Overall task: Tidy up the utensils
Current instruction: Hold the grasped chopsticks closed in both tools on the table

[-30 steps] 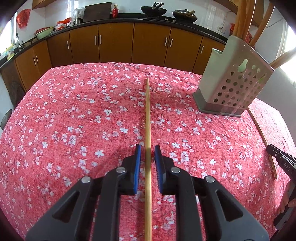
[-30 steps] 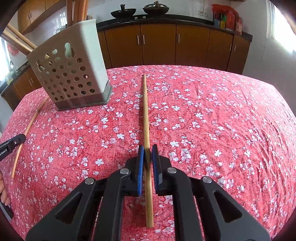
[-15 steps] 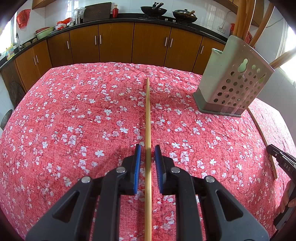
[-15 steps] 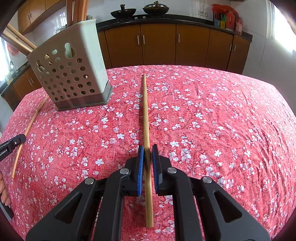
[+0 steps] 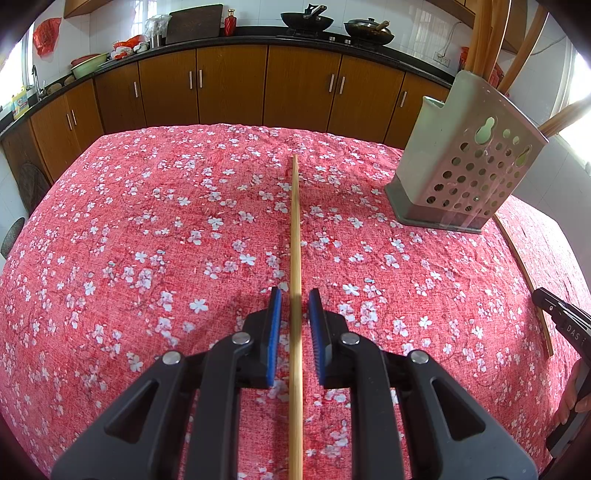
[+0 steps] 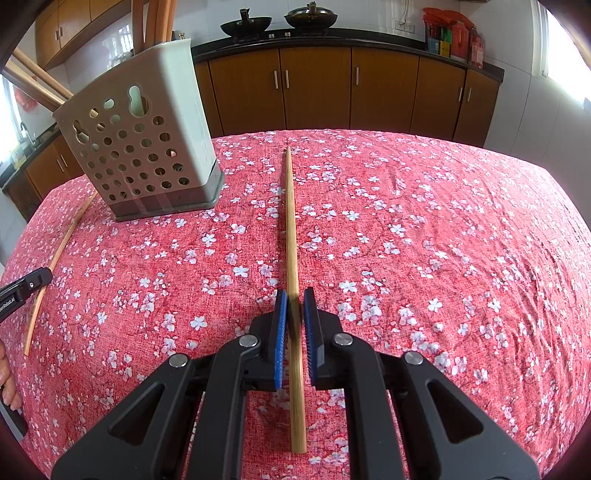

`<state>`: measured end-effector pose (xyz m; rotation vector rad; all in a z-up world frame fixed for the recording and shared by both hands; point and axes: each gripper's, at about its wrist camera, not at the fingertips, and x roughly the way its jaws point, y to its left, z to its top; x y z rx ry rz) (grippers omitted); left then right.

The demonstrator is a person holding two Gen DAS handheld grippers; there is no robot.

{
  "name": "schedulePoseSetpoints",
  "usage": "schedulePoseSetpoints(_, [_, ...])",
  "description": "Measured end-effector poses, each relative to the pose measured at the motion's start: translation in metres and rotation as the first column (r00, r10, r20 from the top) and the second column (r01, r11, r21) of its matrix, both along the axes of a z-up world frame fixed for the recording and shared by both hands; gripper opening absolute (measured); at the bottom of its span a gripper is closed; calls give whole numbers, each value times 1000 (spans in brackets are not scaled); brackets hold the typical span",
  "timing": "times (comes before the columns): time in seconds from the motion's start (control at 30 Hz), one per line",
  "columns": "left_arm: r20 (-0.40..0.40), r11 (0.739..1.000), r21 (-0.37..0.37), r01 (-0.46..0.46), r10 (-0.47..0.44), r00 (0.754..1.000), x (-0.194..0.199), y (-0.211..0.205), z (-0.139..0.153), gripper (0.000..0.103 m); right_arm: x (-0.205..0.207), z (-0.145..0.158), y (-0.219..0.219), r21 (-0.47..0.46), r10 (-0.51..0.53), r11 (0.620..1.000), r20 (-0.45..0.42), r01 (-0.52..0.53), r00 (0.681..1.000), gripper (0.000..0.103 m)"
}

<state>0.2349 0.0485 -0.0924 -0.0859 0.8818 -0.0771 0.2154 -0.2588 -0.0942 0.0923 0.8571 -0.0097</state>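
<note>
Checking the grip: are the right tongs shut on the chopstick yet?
Not shut. The right tongs straddle the chopstick, thin gaps showing beside both blue pads.

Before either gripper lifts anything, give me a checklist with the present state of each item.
1. Left gripper lined up on the left chopstick: ok, the stick runs between its fingers.
2. Left grip closed: not ok, a gap shows on each side of the stick.
3. Right gripper closed on the right chopstick: cannot tell, the pads sit very close but contact is unclear.
4. Holder standing upright on the tablecloth: ok.
5. Room left in the holder: cannot tell, its opening is not visible; wooden sticks already poke out of it.
</note>
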Motion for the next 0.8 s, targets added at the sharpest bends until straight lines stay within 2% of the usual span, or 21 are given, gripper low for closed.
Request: schedulePoseSetpoints(0.8, [-2,1000,5,-1,1,1000,1,-1,2,17,0,0,-1,-4,0,1000,-3,0,1000,11])
